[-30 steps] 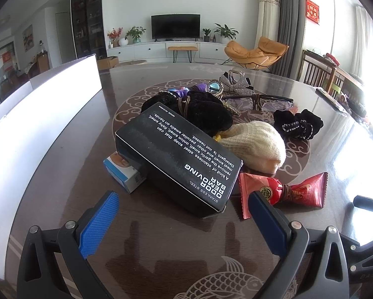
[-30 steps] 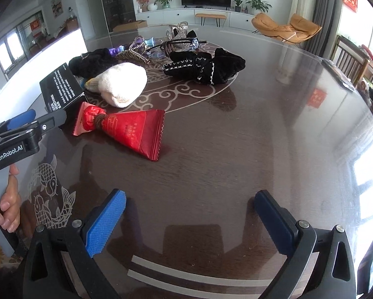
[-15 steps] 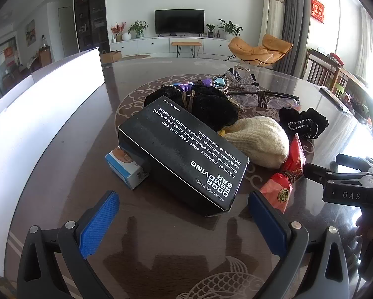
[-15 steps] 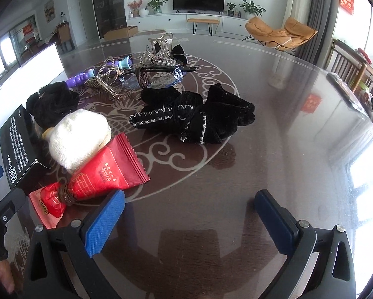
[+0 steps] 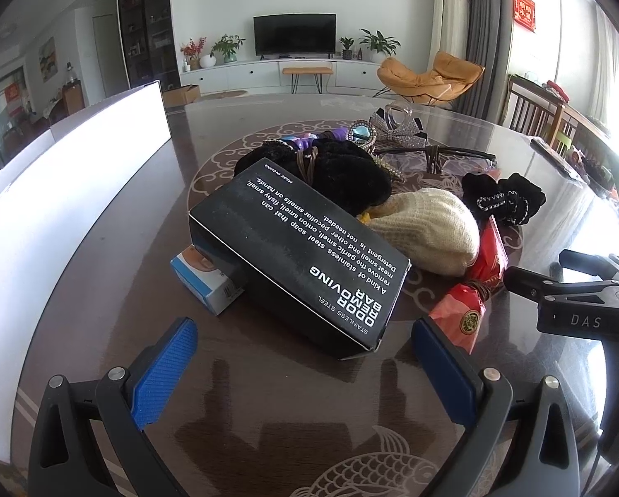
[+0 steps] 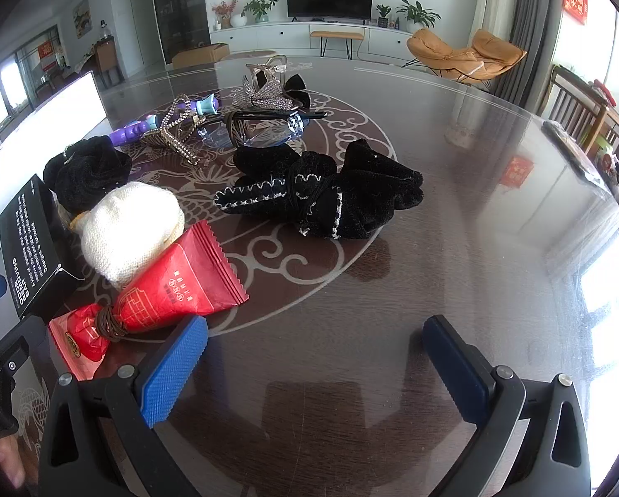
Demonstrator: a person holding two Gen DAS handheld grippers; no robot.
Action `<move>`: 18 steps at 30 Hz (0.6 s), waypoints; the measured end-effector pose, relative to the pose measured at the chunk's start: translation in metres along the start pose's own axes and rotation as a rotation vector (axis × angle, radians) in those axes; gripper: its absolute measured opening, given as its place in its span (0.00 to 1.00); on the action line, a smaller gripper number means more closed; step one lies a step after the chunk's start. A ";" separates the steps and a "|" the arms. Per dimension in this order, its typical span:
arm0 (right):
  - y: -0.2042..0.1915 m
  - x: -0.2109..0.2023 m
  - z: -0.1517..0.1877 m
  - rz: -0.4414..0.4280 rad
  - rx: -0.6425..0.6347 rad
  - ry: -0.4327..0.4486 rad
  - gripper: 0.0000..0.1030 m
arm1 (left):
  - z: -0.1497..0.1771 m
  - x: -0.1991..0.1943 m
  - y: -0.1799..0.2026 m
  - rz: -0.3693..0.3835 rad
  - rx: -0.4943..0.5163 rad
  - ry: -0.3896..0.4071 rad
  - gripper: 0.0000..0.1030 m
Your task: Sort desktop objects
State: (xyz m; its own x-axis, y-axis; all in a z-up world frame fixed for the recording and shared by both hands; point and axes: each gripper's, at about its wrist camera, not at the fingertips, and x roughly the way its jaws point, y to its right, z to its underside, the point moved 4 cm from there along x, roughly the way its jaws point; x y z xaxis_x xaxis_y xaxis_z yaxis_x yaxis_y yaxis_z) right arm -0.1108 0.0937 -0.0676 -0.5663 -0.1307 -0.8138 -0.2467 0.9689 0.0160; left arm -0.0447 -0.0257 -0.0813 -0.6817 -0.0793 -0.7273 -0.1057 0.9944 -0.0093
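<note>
A red packet (image 6: 177, 290) is lying on the dark table (image 6: 454, 248), its twisted end tied with a brown band, leaning against a cream knitted pouch (image 6: 129, 227) — a black box (image 5: 301, 261) is sitting just beside both. The right gripper (image 6: 313, 366) is hovering with jaws spread, its left finger just beside the packet. The left gripper (image 5: 305, 370) is facing the box — jaws spread, holding nothing.
</note>
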 end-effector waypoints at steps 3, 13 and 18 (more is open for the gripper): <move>0.000 0.000 0.000 0.000 0.000 0.000 1.00 | 0.000 0.001 0.001 -0.003 0.003 -0.004 1.00; 0.000 0.000 0.000 0.000 0.000 0.000 1.00 | 0.000 0.003 -0.002 0.007 -0.007 -0.010 1.00; 0.000 0.000 0.000 0.000 0.000 0.000 1.00 | -0.001 0.004 -0.002 0.008 -0.006 -0.011 1.00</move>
State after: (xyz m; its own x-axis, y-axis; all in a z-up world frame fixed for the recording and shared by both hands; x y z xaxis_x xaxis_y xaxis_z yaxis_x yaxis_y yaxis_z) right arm -0.1106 0.0938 -0.0677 -0.5662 -0.1308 -0.8138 -0.2466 0.9690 0.0158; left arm -0.0478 -0.0279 -0.0837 -0.6742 -0.0709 -0.7351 -0.1046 0.9945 0.0000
